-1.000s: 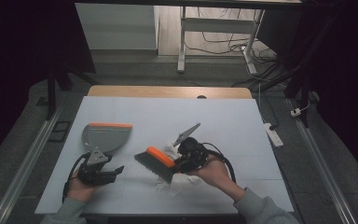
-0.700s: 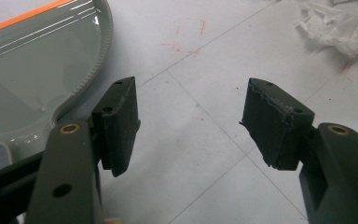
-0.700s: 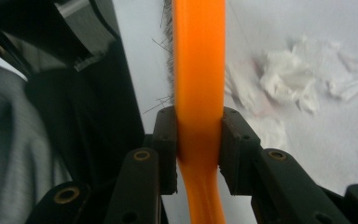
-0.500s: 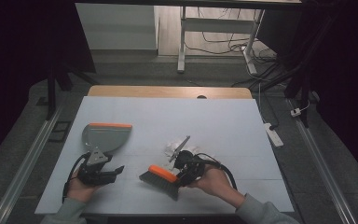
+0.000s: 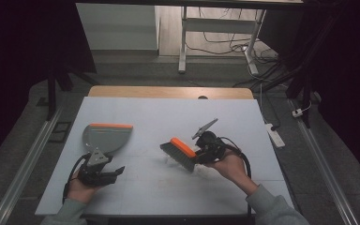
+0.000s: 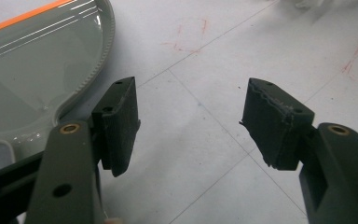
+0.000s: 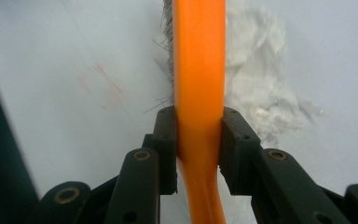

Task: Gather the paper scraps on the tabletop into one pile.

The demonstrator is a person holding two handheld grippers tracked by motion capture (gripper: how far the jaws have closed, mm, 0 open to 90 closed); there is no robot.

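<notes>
From the high view, a white desk (image 5: 168, 122) stands in a dark room with cables on the floor behind it; the right gripper (image 5: 201, 152) holds a brush (image 5: 180, 153) right of the dustpan (image 5: 107, 137), and the left gripper (image 5: 104, 174) sits just below that dustpan. In the left gripper view, the jaws are spread with nothing between them, the dustpan (image 6: 32, 74) just to their left. In the right gripper view, the jaws pinch the brush's orange handle (image 7: 199, 84), with white fluff (image 7: 261, 88) beside it.

One table (image 5: 168, 112) carries one grey dustpan (image 5: 105, 138) with an orange edge, one orange-backed brush (image 5: 182, 153) and one heap of white fluff (image 7: 261, 88). Two grippers are present: left gripper (image 6: 191, 126), right gripper (image 7: 199, 149).
</notes>
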